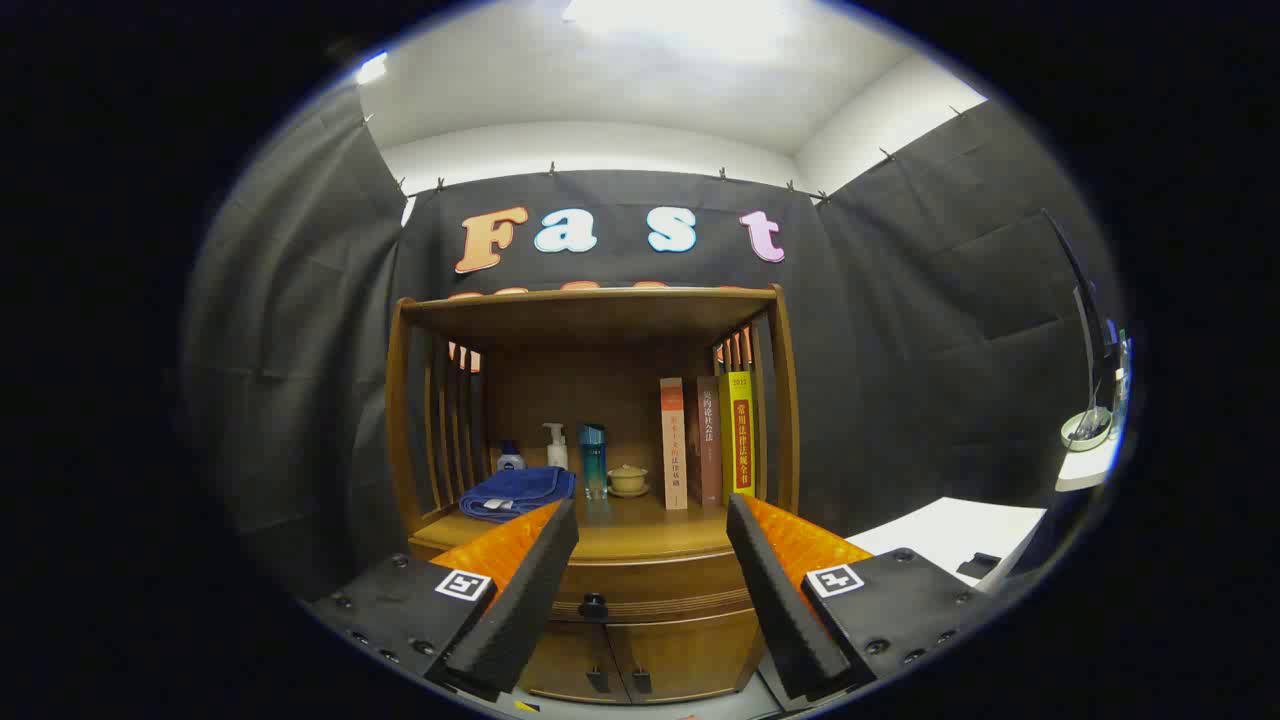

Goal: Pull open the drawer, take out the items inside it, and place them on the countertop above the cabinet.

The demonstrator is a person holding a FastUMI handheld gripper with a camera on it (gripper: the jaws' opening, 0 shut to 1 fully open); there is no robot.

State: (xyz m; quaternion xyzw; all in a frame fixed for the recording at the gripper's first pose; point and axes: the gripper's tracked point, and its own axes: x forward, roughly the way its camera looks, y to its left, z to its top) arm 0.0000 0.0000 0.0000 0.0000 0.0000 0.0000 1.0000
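Two fingers of the tool (652,585) stand spread wide apart with nothing between them, and the wooden cabinet (595,450) sits ahead of them in the gap. The drawer (650,585) runs across the cabinet's front just under the countertop (640,540); it is closed, and its small dark knob (594,605) shows between the fingers, nearer the left one, not touched by either. Whatever lies inside the drawer is hidden. Below the drawer are two cabinet doors (640,660) with dark handles side by side at their meeting edge.

On the countertop, under the cabinet's upper shelf, a folded blue towel (517,493) lies at the left side. Behind the towel stand a small blue-capped jar (511,459) and a white pump bottle (556,447). Just right of the towel stands a tall teal bottle (593,460), and next to that a small lidded cup on a saucer (628,480). Three upright books (710,440) lean together against the cabinet's right slatted side.

Right of the cabinet, well apart from it, a white table (950,535) carries a small dark object (978,565).
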